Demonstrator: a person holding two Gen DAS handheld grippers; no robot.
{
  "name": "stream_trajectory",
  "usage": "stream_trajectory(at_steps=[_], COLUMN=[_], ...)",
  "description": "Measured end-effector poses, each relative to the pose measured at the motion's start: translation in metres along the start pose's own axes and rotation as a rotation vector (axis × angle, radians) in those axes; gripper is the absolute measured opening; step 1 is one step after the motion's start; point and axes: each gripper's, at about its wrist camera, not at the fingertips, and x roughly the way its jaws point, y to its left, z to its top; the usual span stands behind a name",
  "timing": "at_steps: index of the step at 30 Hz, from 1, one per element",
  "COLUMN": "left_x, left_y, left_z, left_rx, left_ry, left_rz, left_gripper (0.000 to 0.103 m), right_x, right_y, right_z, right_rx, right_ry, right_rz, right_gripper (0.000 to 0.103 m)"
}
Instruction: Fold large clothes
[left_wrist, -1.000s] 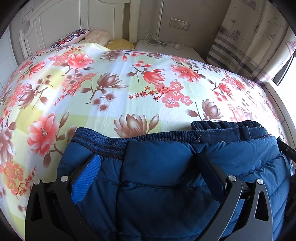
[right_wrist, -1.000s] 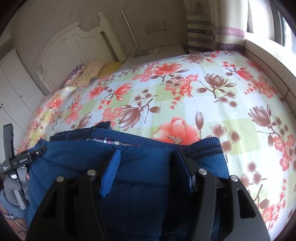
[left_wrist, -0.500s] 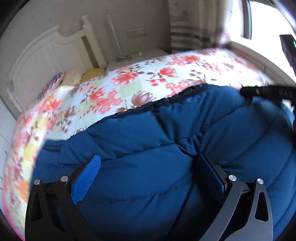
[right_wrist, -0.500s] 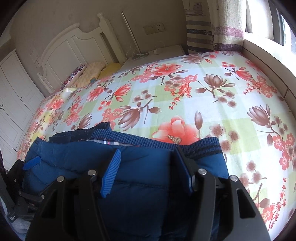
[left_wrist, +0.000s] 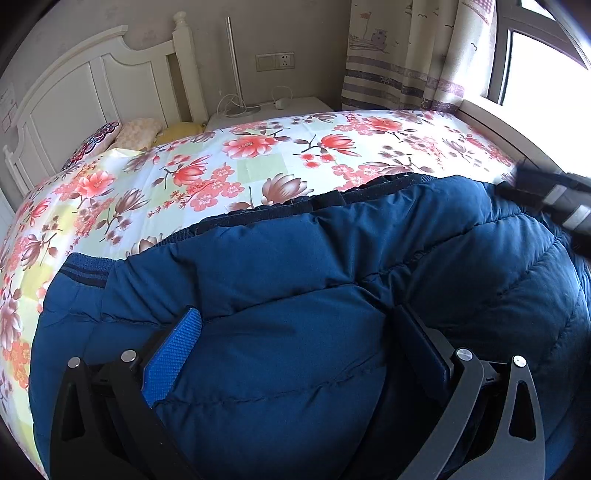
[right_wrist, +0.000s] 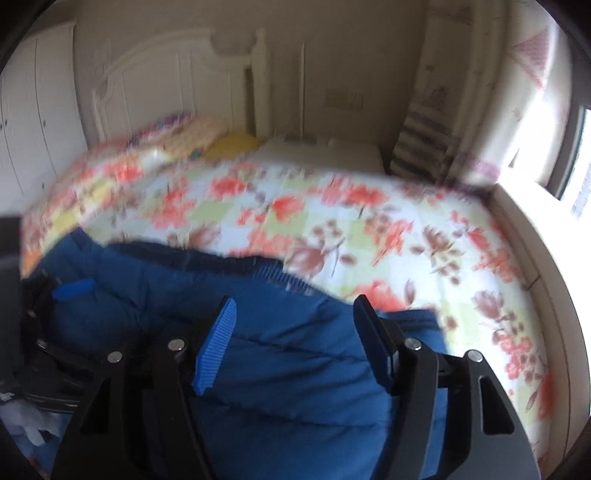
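A dark blue puffy jacket (left_wrist: 332, 258) lies on the floral bed sheet (left_wrist: 258, 170), its ribbed hem toward the headboard. My left gripper (left_wrist: 295, 314) is shut on a thick bulge of the jacket, with padding swelling between the pads. In the blurred right wrist view my right gripper (right_wrist: 295, 301) hovers over the jacket (right_wrist: 166, 295); its jaws are opening, and the fabric lies between them without either pad pressing on it. The right gripper (left_wrist: 554, 199) shows as a blur at the right edge of the left wrist view. At the left of the right wrist view, the left gripper's blue pad (right_wrist: 70, 291) is visible.
A white headboard (left_wrist: 92, 85) and pillows (left_wrist: 136, 129) are at the far end of the bed. Beyond them stand a white nightstand (left_wrist: 273, 110) with cables, a striped curtain (left_wrist: 402, 55) and a window ledge (left_wrist: 491, 122). A white wardrobe (right_wrist: 37, 122) stands on the left.
The left gripper swung across with its fold, so more jacket fills its view. The right gripper's jaws widened off the hem, and it lifted and rolled, blurring its view.
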Motion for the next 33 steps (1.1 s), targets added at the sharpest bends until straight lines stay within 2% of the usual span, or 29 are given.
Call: stream_trajectory(at_steps=[1, 3, 6, 8, 10, 13, 15, 18, 21, 23, 25, 27, 29, 31, 33], left_x=[-0.001, -0.001, -0.001, -0.001, -0.001, 0.0, -0.001, -0.001, -0.013, -0.028, -0.05, -0.064, -0.067, -0.057, -0.052], left_y=[0.0, 0.002, 0.002, 0.003, 0.003, 0.003, 0.003, 0.004, 0.013, 0.022, 0.029, 0.029, 0.025, 0.021, 0.019], left_z=[0.0, -0.001, -0.001, -0.001, -0.002, -0.002, -0.002, -0.001, -0.004, -0.011, -0.022, -0.032, -0.042, -0.049, -0.048], left_rx=[-0.003, -0.011, -0.013, -0.016, -0.016, -0.016, -0.015, -0.019, -0.048, -0.078, -0.093, -0.087, -0.066, -0.049, -0.051], left_ry=[-0.002, -0.002, -0.001, -0.002, -0.001, -0.002, -0.002, 0.004, -0.002, -0.025, -0.064, -0.087, -0.084, -0.067, -0.066], left_rz=[-0.002, -0.002, -0.007, -0.007, -0.008, -0.009, -0.009, -0.018, -0.012, 0.015, 0.058, 0.055, 0.065, 0.083, 0.094], left_gripper=[0.099, 0.099, 0.099, 0.099, 0.099, 0.099, 0.099, 0.099, 0.099, 0.099, 0.099, 0.099, 0.099, 0.099, 0.099], right_x=[0.02, 0.028, 0.022, 0.003, -0.025, -0.054, -0.057, -0.056, -0.065, -0.08, -0.101, -0.123, -0.149, -0.16, -0.163], right_y=[-0.002, -0.011, -0.018, -0.024, -0.028, -0.019, -0.014, -0.025, -0.026, -0.037, -0.062, -0.09, -0.129, -0.155, -0.166], right_z=[-0.005, -0.007, -0.009, -0.015, -0.027, -0.054, -0.078, -0.091, -0.093, -0.106, -0.129, -0.159, -0.207, -0.247, -0.279], right_rx=[0.013, 0.063, 0.093, 0.121, 0.141, 0.071, 0.002, 0.042, 0.019, 0.028, 0.094, 0.2, 0.408, 0.575, 0.676], right_ry=[0.074, 0.097, 0.092, 0.067, 0.02, -0.006, 0.016, 0.005, 0.006, -0.009, -0.056, -0.11, -0.196, -0.233, -0.243], right_rz=[0.009, 0.054, 0.061, 0.0, 0.002, -0.022, -0.038, 0.031, -0.011, 0.0, -0.008, 0.024, 0.091, 0.183, 0.283], right_gripper=[0.065, 0.067, 0.067, 0.069, 0.07, 0.079, 0.082, 0.082, 0.083, 0.083, 0.083, 0.083, 0.083, 0.084, 0.083])
